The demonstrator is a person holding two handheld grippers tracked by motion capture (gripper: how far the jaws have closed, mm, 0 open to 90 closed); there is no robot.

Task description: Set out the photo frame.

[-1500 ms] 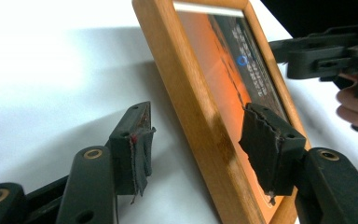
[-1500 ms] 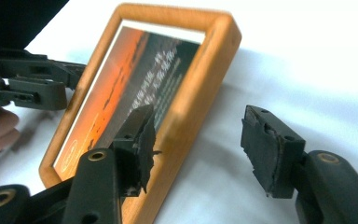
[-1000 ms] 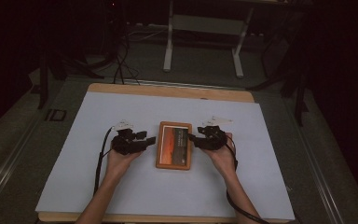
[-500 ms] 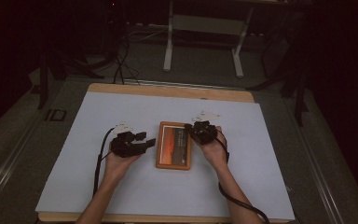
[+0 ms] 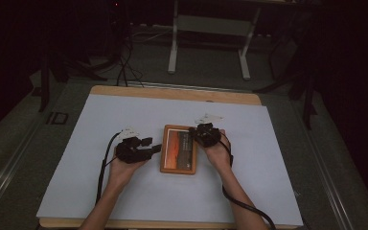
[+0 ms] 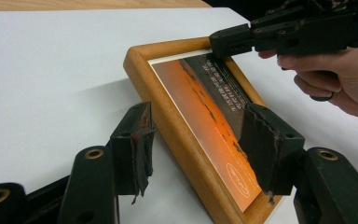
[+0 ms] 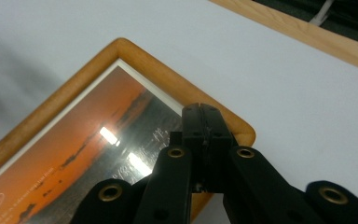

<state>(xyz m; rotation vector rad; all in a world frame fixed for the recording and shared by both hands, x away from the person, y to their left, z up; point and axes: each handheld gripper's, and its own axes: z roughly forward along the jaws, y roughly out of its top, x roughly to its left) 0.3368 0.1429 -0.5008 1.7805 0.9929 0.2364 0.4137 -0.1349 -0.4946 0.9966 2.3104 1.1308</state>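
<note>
The picture frame [image 5: 179, 149] lies flat on the white table cover [image 5: 278, 158], near the middle of the table, between the two grippers. Its long axis runs away from the person, toward the far table edge.

The left gripper [image 6: 196, 149] stands at the frame's left long side. Its jaws are spread wide and straddle that side near the near-left corner: one jaw sits over the bare cover outside the rail, the other hangs over the glass. Whether either pad touches the frame cannot be told. In the high view the left gripper [image 5: 149, 149] points across the table toward the frame, so the rail lies crosswise in the jaw gap (a closing motion would bear on wood on one side and on glass on the other).

The right gripper [image 7: 204, 122] has its jaws pressed together with nothing between them. The tip rests at, or just above, the far-right corner of the frame, over the inner edge of the rail; contact cannot be confirmed. In the high view the right gripper [image 5: 202, 133] sits over the frame's far-right portion.

The frame is a rectangle of light, varnished wood with rounded corners and a smooth, rounded rail. Under a glossy pane (bright ceiling reflections show in the right gripper view) is an orange sunset print with a dark band of small text and a narrow white border. The jaw pads are black, ribbed and somewhat frayed.
</note>
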